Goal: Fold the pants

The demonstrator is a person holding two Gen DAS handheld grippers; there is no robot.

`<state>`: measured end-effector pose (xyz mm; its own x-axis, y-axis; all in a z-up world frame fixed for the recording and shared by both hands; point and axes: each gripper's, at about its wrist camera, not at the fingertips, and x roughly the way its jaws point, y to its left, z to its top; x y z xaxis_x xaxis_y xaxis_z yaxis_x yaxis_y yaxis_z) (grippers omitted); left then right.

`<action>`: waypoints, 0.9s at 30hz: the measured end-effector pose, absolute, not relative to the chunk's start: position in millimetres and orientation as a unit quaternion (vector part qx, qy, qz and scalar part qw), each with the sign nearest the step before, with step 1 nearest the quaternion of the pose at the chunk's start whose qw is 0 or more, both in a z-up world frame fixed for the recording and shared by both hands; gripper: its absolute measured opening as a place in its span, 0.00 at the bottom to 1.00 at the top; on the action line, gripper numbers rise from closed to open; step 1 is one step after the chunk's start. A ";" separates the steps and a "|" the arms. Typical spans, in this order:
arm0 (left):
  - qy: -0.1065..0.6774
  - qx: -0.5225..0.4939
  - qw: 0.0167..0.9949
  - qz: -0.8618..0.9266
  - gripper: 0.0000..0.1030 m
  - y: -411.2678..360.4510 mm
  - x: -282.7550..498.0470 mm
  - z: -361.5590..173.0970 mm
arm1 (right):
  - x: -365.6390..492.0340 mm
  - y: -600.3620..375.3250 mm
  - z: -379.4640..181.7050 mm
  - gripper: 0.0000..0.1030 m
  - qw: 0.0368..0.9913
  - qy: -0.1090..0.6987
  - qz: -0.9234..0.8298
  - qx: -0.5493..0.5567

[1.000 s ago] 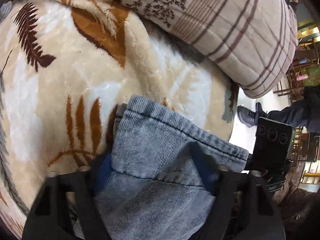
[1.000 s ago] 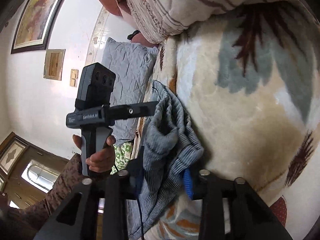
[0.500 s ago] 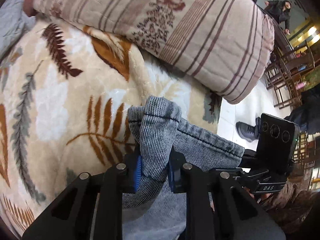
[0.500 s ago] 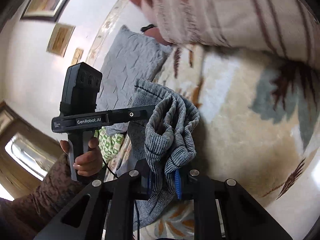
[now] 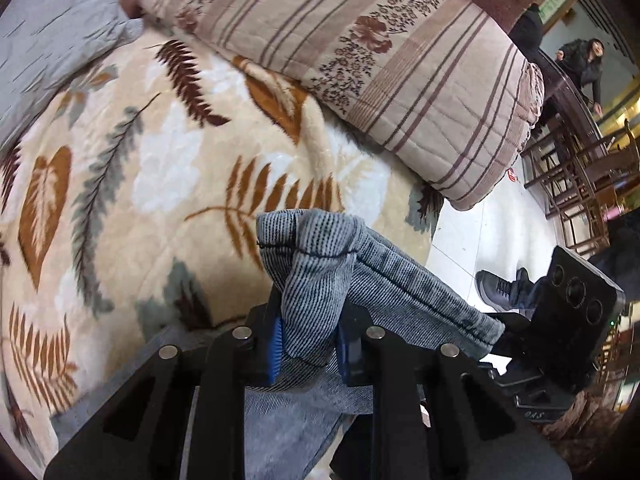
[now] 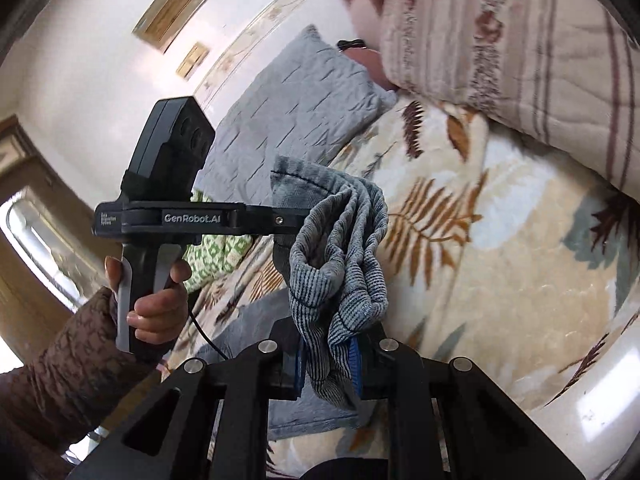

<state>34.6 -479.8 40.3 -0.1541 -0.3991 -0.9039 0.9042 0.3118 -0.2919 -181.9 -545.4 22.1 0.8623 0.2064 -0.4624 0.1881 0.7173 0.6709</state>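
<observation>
The grey-blue corduroy pants [image 5: 320,272] hang bunched above a cream blanket with a leaf print [image 5: 140,168]. My left gripper [image 5: 308,344] is shut on one gathered end of the hem, its blue pads pinching the cloth. In the right wrist view the pants [image 6: 344,248] rise in folds from my right gripper [image 6: 326,360], which is shut on the other end. The left gripper's body [image 6: 176,216] shows there, held by a hand [image 6: 154,304], its fingers hidden behind the cloth. The rest of the pants trails down onto the blanket [image 6: 500,260].
A striped, flowered quilt [image 5: 380,60] lies rolled along the bed's far side. A grey pillow [image 6: 296,112] and a green-patterned cloth [image 6: 212,256] sit by the wall. Past the bed edge are white floor tiles [image 5: 492,232], wooden chairs [image 5: 580,176] and a person [image 5: 580,64].
Both grippers closed on the pants' edge and lifted it off the blanket. The cloth now hangs bunched between them, and more of the bed shows below.
</observation>
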 end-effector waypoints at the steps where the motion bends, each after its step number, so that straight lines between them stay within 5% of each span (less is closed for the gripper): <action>1: 0.538 0.233 0.609 -0.534 0.18 -474.5 34.8 41.0 | -179.9 -541.1 24.1 0.16 0.890 0.265 0.007 0.371; 27: 0.592 0.168 0.637 -0.464 0.30 -338.7 78.5 1.0 | -116.0 -416.4 17.6 0.24 0.890 0.375 0.083 0.245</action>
<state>78.5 -338.7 1.0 -0.1316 -0.3937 -0.9098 0.7902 0.5125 -0.3361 -116.0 -416.4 17.6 0.7048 0.3310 -0.6274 0.0368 0.8663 0.4983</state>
